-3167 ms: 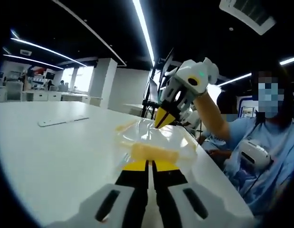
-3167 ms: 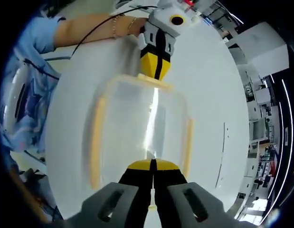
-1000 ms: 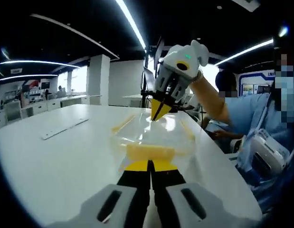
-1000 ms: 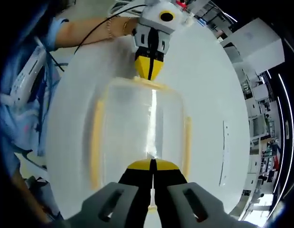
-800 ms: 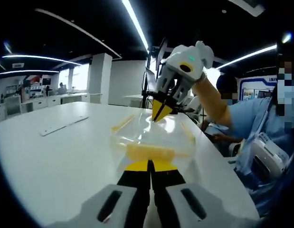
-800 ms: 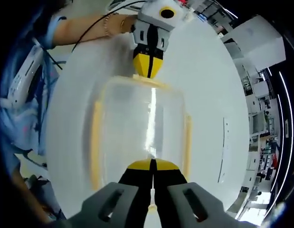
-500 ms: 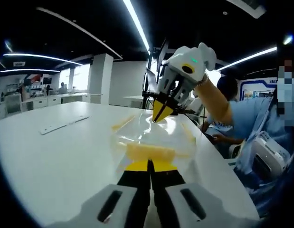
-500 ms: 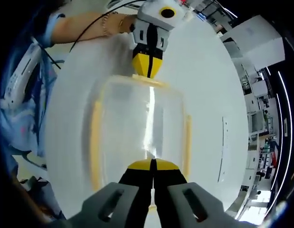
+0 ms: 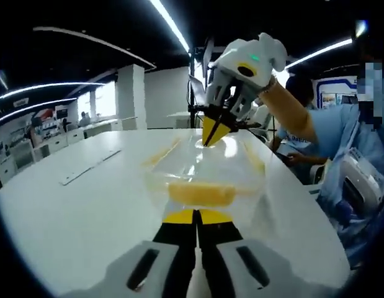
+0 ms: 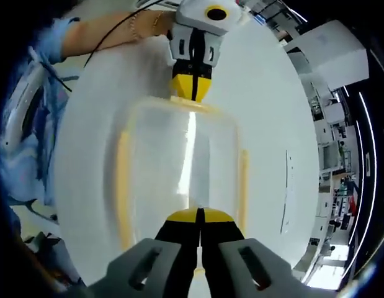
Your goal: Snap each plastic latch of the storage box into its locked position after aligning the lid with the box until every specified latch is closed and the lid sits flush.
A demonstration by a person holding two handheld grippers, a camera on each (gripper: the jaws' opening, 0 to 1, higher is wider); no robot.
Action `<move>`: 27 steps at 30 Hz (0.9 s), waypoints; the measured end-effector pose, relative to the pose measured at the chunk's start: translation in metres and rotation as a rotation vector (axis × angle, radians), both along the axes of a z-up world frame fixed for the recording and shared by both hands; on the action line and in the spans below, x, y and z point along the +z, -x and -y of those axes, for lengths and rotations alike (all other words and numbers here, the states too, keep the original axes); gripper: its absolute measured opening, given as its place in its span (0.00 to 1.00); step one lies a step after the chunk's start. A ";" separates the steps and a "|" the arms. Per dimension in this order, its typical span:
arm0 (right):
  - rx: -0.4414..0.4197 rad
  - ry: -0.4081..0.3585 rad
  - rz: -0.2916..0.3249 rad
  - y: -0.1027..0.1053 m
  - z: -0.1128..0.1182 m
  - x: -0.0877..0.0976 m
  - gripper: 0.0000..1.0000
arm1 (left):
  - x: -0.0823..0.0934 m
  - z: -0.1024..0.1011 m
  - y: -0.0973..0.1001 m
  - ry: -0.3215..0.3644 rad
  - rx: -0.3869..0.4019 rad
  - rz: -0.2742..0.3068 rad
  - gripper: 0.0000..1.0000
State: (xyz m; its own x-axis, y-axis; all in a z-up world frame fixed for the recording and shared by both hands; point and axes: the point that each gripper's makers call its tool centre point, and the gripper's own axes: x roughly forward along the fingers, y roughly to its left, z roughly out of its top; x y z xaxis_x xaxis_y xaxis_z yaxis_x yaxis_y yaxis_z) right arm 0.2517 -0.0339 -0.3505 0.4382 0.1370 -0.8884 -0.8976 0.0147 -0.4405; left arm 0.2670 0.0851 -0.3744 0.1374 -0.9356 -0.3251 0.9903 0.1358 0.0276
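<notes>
Clear plastic storage box (image 10: 179,167), lid on; your left gripper (image 9: 195,215) and right gripper (image 10: 200,214), jaws closed and empty, press opposite end latches; side latches (image 10: 121,186) likely next.

My left gripper view looks low and level across the storage box (image 9: 201,177); my right gripper view looks steeply down, close over it (image 10: 179,167), both sharing the white table (image 9: 67,211)

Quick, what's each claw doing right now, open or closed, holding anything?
Left claw: closed, tips against the yellow latch of the clear plastic storage box, nothing held.
Right claw: closed, tips on the box's opposite end, nothing held.
</notes>
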 end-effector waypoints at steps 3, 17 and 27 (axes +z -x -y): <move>-0.016 -0.019 0.006 0.003 0.001 -0.002 0.00 | 0.018 -0.007 -0.011 0.081 0.073 -0.002 0.00; -0.006 -0.004 0.047 0.010 -0.010 -0.012 0.00 | 0.089 0.017 0.013 0.082 0.064 0.216 0.00; 0.012 -0.087 0.074 0.005 -0.017 -0.016 0.00 | 0.058 0.055 0.025 -0.244 -0.038 0.185 0.00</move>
State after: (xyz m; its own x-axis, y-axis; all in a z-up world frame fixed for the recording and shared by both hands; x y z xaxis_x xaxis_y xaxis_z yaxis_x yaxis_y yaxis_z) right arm 0.2466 -0.0173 -0.3665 0.4998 0.2178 -0.8383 -0.8632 0.0454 -0.5028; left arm 0.2417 0.0300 -0.3168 0.1817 -0.8388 -0.5131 0.9696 0.0660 0.2355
